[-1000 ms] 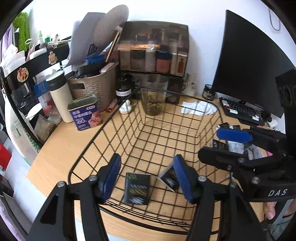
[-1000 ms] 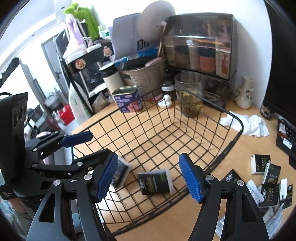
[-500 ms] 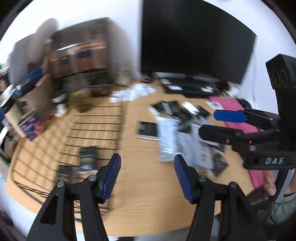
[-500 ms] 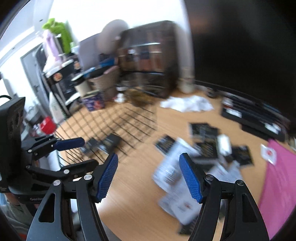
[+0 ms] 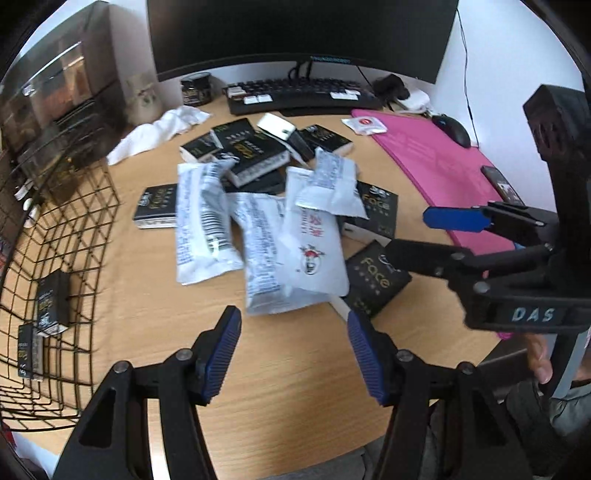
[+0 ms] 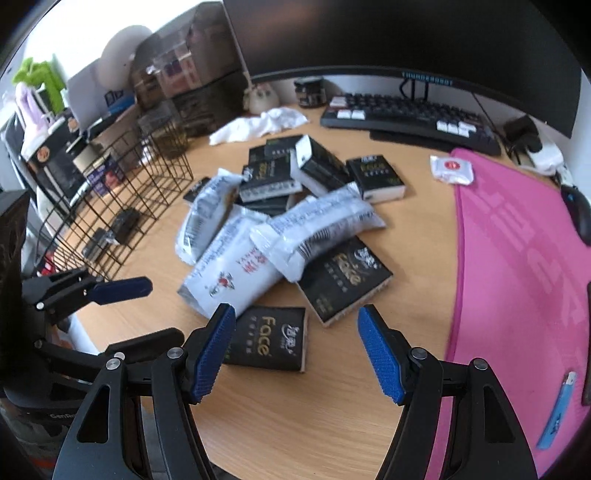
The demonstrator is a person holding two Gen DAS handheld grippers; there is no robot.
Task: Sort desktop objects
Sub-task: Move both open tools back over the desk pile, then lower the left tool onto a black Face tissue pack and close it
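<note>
Left wrist: left gripper [image 5: 293,349] fingers wide, empty; right gripper [image 6: 295,354] likewise, above packets [image 6: 236,273].

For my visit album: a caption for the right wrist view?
Open right gripper poised over a black Face pack beside white pouches on the desk.

A curved black monitor [image 6: 406,33] stands at the back of the wooden desk [image 6: 314,424], with a black keyboard [image 6: 410,118] just in front of it and a small dark jar [image 6: 311,92] beside the keyboard's left end. A pink desk mat [image 6: 517,266] covers the right side, carrying a black mouse [image 6: 579,214] near its far edge, a blue lighter [image 6: 556,417] near its front edge and a small white sachet with a red dot [image 6: 452,169] at its top corner (half on the wood). A crumpled white cloth [image 6: 260,125] lies near a smoky plastic drawer unit [image 5: 55,88] at the back left.
</note>
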